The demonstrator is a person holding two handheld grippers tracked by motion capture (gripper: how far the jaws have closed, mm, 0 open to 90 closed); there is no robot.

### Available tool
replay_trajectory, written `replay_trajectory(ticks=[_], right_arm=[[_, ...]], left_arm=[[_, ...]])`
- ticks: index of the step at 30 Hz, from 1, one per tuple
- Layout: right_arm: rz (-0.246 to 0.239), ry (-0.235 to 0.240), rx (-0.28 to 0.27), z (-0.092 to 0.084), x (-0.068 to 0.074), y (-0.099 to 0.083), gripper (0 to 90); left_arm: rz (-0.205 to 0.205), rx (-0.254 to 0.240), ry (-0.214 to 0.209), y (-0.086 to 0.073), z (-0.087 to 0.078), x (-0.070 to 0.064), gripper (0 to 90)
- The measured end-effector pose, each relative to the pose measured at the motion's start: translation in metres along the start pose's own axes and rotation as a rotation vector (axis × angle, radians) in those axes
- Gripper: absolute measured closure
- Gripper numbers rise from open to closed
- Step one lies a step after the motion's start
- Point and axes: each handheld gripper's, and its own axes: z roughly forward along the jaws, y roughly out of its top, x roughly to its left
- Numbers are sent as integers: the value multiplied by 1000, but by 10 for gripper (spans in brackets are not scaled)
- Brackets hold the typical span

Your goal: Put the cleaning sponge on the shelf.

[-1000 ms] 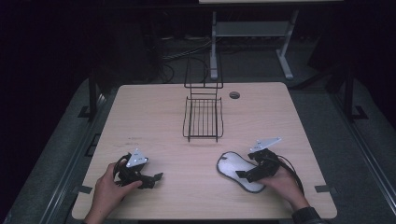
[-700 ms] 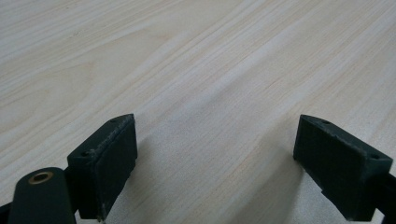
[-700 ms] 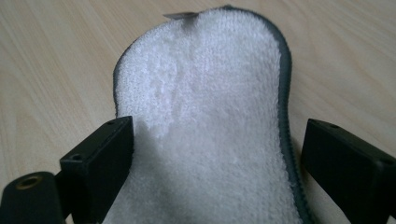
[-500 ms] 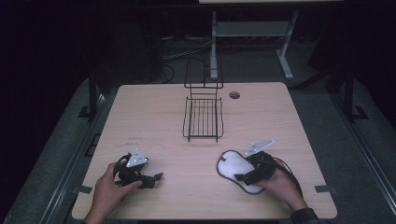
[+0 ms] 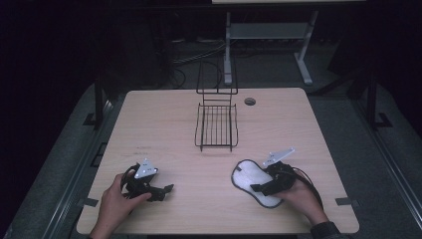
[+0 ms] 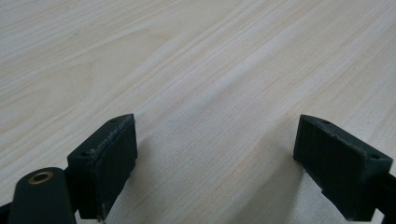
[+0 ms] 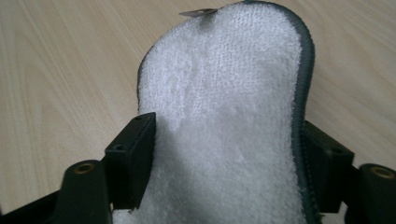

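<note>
One insole lies flat near the table's front edge, toward the right corner, white fleecy side up with a dark rim. The right gripper sits over its right half. In the right gripper view the jaws stand on either side of the insole at its narrow middle, and they have just been closing onto it. The left pad looks to be against the fleece edge and the right pad against the dark rim, though I cannot be sure they press firmly yet; I read this as a grip being taken, not a finished one.

So the work seems to be at its start: the insole is being seized and has not left the wood. The wire rack stands at the middle of the table, toward the back edge, with nothing in it as far as I can see. If the rack is the goal, lifting, carrying and placing are all left.

The left gripper rests near the front left corner, its jaws spread wide over bare wood with nothing between them.

Counts: one insole, one rack, two grippers, one round hole in the table near the back edge, right of the rack.
</note>
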Motion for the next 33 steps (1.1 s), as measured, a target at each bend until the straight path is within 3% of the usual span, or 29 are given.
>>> replay_trajectory(ticks=[9, 19, 33], right_arm=[[0, 9, -35, -8, -1, 0, 414], [15, 52, -100, -25, 0, 5, 611], [10, 80, -153, -38, 6, 11, 724]], left_arm=[[0, 0, 0, 0, 0, 0, 127], [1, 0, 1, 0, 0, 0, 127], [-1, -3, 0, 0, 0, 0, 127]])
